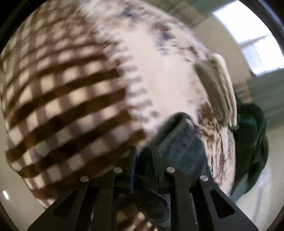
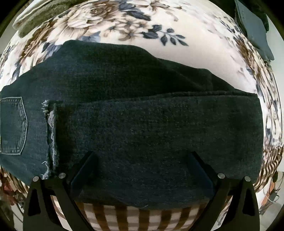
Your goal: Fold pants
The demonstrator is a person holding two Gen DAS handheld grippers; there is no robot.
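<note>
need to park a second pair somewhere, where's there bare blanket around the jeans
Free: the floral blanket beyond the jeans' far edge, bordered by an olive folded cloth at far left and a dark item at far right. Also the checked section in the left wrist view. Crowded: the middle, where the jeans lie under the open right gripper.
</note>
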